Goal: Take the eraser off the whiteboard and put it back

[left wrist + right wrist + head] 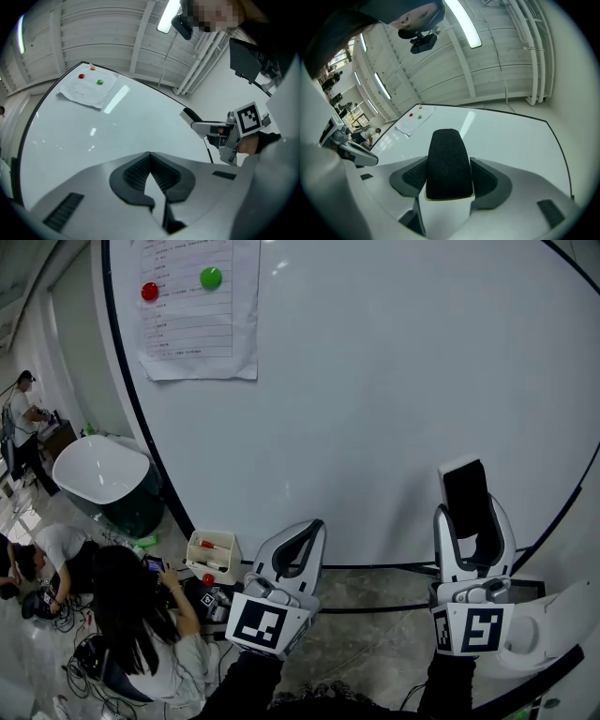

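Pinching the eraser (446, 164) to return it to the whiteboard (375, 381), the right gripper (473, 526) hovers; the left gripper (150, 159) waits, jaws pressed together.

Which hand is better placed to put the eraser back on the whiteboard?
Right. The right gripper is clamped on the eraser, with the whiteboard in front of it. The left gripper is shut with nothing between its jaws.

I see a paper sheet (199, 310) pinned under a red magnet (150, 292) and a green magnet (211, 277). On the floor (375, 643): a white tub (98, 474), a seated person (141, 615), a small box (214, 554).
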{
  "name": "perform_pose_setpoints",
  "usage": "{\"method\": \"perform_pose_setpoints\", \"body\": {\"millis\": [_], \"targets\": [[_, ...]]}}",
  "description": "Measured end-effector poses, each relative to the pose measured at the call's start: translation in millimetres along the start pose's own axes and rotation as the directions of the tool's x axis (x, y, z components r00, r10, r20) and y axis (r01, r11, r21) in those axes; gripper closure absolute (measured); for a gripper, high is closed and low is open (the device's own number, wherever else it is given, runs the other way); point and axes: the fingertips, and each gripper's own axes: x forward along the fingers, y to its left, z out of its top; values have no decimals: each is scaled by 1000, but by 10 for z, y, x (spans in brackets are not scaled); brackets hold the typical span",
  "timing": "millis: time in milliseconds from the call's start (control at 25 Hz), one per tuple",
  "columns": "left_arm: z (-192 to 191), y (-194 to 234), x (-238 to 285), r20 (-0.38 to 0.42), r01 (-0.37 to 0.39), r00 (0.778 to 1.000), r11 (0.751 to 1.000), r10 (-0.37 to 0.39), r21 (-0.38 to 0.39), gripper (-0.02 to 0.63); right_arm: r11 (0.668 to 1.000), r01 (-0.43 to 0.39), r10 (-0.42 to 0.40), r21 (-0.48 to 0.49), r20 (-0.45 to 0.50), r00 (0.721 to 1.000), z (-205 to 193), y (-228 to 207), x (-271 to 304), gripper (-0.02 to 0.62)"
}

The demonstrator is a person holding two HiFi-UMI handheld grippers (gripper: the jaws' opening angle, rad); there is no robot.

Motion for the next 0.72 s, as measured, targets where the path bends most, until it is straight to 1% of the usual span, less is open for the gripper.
{"method": "perform_pose_setpoints", "body": {"millis": [320, 480, 720], "targets": [[-16, 45, -53, 2, 0, 1000, 1000, 0, -16, 600, 1000, 19, -19, 4, -17, 1000, -12, 18, -53, 318], [-33, 86, -78, 4, -5, 1000, 999, 5, -38, 600, 999, 40, -40, 9, -28, 999, -23, 23, -100, 316], [-115, 116, -122, -10, 17, 1000, 999, -18, -45, 600, 997, 66, -64, 29, -71, 995, -152, 83, -198, 316]]}}
